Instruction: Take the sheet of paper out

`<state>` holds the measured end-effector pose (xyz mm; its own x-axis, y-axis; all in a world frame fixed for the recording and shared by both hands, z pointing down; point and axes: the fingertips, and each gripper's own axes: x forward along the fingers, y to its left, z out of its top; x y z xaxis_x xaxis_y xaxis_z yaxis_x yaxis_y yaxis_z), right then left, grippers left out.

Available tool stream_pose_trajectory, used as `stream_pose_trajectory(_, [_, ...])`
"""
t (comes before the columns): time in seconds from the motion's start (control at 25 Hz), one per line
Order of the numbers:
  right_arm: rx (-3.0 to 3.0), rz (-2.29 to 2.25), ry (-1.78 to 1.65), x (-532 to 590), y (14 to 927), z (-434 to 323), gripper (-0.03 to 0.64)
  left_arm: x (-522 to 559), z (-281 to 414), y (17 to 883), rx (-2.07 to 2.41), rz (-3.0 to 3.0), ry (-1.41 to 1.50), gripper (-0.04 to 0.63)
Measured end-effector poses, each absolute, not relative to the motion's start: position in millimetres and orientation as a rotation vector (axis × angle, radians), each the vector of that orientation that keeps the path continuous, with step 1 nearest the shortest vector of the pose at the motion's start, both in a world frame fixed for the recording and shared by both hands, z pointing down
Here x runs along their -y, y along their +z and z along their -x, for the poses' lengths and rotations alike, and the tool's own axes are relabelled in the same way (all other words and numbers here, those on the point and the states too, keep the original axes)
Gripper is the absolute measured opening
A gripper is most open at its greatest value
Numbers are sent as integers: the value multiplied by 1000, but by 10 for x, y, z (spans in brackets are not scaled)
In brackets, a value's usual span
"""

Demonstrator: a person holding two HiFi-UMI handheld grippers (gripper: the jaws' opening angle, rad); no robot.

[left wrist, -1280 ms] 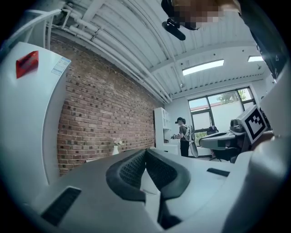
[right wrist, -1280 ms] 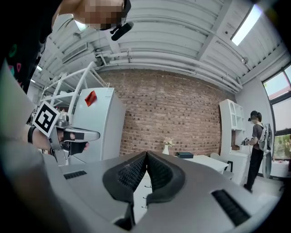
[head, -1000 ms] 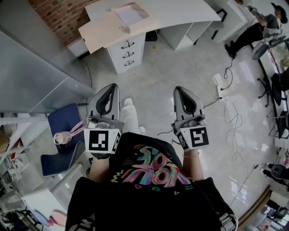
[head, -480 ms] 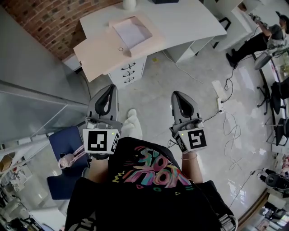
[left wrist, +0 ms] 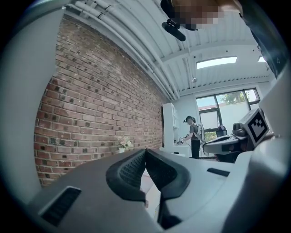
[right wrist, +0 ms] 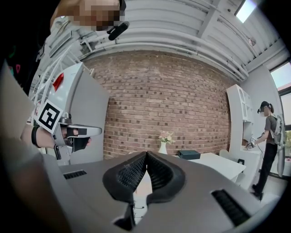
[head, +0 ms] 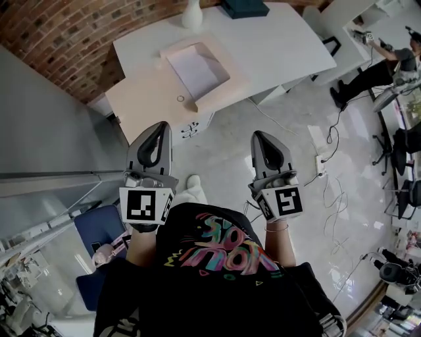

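Observation:
A white sheet of paper (head: 195,68) lies inside a shallow pale pink box (head: 234,84) on the white desk (head: 289,46) ahead. The box's lid (head: 148,105) lies open to its left, over the desk's edge. My left gripper (head: 157,127) is held level in front of my body, short of the desk, its jaws shut with nothing in them. My right gripper (head: 262,136) is level beside it, also shut and empty. In the left gripper view the left gripper (left wrist: 145,151) faces the brick wall; in the right gripper view the right gripper (right wrist: 146,154) faces the desk.
A white vase (head: 192,14) and a dark flat case (head: 244,8) stand at the desk's far side by the brick wall (head: 79,33). White drawers (head: 189,128) sit under the desk. A grey partition (head: 46,131) is on my left, cables (head: 329,164) cross the floor on the right, and a person (head: 378,59) stands far right.
The desk and the pink box have come nearer and lower in the head view as I walk toward them. Both grippers keep the same pose, still shut.

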<state>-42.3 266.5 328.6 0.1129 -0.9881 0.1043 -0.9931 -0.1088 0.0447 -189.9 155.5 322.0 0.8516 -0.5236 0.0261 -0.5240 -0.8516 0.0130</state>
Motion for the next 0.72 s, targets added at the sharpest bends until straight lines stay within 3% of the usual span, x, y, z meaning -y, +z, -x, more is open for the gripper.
stream_pose_trajectory(0.72, [2118, -2153, 130, -1450, 3494, -212, 18, -525, 1380, 3379, 971, -2941, 71, 25])
